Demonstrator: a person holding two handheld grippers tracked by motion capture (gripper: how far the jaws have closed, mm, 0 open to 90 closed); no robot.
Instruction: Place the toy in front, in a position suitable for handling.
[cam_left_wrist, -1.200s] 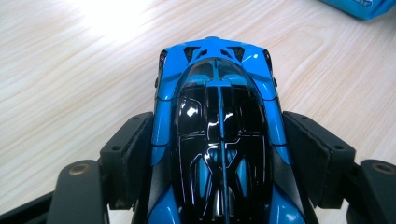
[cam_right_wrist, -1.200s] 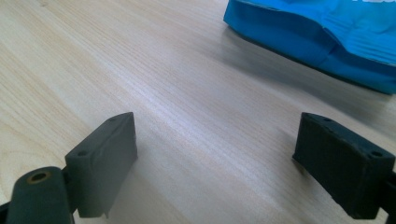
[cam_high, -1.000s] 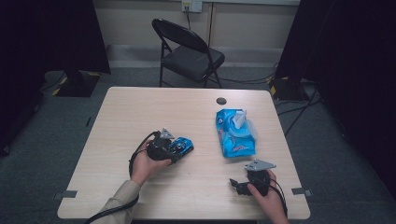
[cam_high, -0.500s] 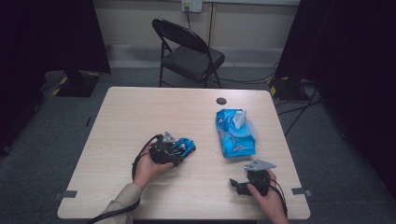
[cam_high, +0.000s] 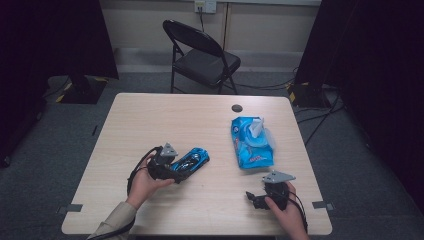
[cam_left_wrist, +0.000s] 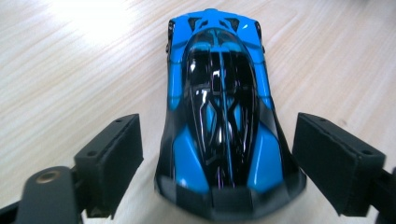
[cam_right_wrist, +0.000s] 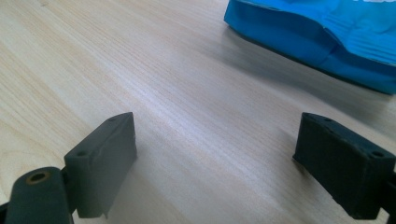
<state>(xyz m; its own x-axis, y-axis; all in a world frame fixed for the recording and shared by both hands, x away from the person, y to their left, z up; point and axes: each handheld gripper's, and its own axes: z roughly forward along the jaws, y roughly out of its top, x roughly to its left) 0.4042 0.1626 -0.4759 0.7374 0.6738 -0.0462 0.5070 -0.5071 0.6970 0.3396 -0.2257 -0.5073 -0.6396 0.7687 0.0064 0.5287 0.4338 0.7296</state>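
A blue and black toy car (cam_high: 194, 158) lies on the wooden table (cam_high: 200, 125), left of the middle. My left gripper (cam_high: 176, 169) is at its tail, open, with a jaw on each side. In the left gripper view the car (cam_left_wrist: 219, 93) points away from me. The left pad (cam_left_wrist: 114, 158) stands clear of it and the right pad (cam_left_wrist: 334, 163) is close to its flank. My right gripper (cam_high: 254, 197) rests open near the table's front right edge, and the right gripper view has nothing but bare wood between its pads (cam_right_wrist: 105, 161).
A blue pack of wet wipes (cam_high: 252, 142), with a wipe sticking out of it, lies right of centre; its edge (cam_right_wrist: 327, 42) is just beyond my right gripper. A small black disc (cam_high: 237, 108) sits farther back. A folding chair (cam_high: 202, 55) stands behind the table.
My left hand has shifted slightly at the car's tail. The car, the wipes pack and the right gripper have not moved.
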